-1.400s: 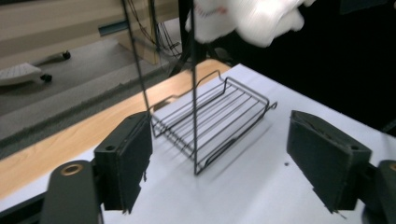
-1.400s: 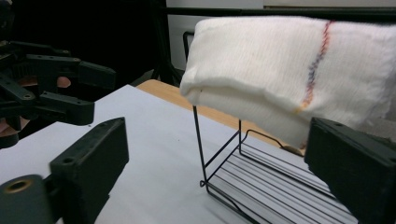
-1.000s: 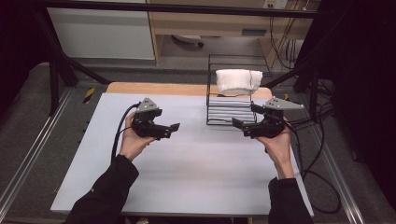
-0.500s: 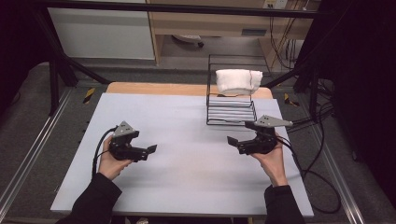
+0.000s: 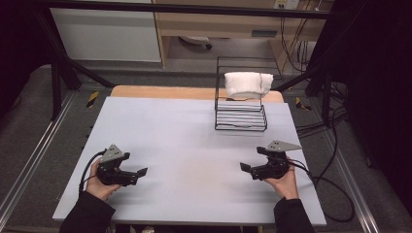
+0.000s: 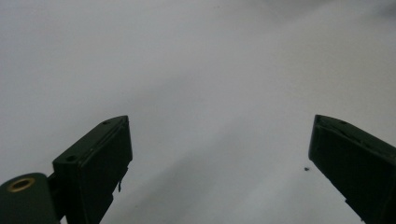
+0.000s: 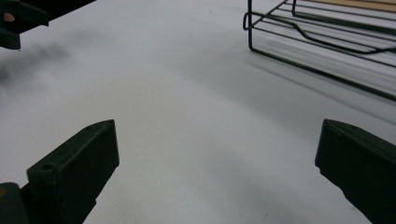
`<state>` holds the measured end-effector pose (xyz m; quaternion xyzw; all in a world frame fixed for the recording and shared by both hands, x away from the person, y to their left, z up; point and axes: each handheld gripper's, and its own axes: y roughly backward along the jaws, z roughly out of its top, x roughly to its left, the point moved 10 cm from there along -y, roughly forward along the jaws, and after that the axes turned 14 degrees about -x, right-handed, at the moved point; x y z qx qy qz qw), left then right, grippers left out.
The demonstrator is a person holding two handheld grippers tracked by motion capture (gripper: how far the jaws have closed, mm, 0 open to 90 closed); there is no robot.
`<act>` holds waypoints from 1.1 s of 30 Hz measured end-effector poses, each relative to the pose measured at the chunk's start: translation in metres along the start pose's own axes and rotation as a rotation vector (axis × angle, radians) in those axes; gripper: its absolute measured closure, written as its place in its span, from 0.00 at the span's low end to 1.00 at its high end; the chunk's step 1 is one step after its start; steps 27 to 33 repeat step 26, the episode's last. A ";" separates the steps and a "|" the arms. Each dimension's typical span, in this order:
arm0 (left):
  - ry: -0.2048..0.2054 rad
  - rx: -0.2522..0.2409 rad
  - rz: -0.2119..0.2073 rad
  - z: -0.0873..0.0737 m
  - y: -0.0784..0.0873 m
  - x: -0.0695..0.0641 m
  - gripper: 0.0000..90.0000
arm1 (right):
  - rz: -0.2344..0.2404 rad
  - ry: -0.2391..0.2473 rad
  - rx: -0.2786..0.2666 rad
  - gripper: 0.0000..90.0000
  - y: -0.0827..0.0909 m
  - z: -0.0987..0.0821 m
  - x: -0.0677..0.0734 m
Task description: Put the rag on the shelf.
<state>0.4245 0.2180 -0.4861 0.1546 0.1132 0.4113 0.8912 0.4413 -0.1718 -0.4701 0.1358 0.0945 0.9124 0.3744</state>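
Observation:
A black wire rack (image 5: 241, 115) stands at the back right of the pale table (image 5: 184, 141), with a folded white cloth (image 5: 248, 83) resting on its upper part. My left gripper (image 5: 141, 172) is low over the table's front left, held in a hand, jaws wide apart over bare surface (image 6: 219, 154). My right gripper (image 5: 244, 168) is at the front right, also open, with nothing between its jaws (image 7: 217, 158). The rack's lower wires (image 7: 327, 44) show at the upper right of the right gripper view, well ahead of the jaws.
Black cables (image 5: 320, 179) trail off the table's right side. A wooden strip (image 5: 160, 91) runs along the table's far edge. Dark frame posts (image 5: 56, 77) stand at the back left. The other gripper (image 7: 18, 18) shows at the far upper left of the right gripper view.
Both hands have drawn back toward the table's front edge, away from the rack. The left gripper has also moved further left. Both stay open and hold nothing.

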 end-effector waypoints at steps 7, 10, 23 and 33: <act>0.018 -0.008 0.008 -0.008 0.010 0.005 0.07 | -0.017 -0.018 0.030 0.00 0.012 -0.021 -0.006; 0.008 -0.001 0.013 -0.011 0.013 0.006 0.07 | -0.018 -0.029 0.037 0.00 0.019 -0.027 -0.007; 0.004 0.009 0.008 -0.017 0.017 0.005 0.07 | -0.011 -0.019 0.059 0.00 0.024 -0.037 -0.007; 0.001 0.014 0.006 -0.018 0.016 0.005 0.07 | -0.008 -0.023 0.055 0.00 0.024 -0.036 -0.007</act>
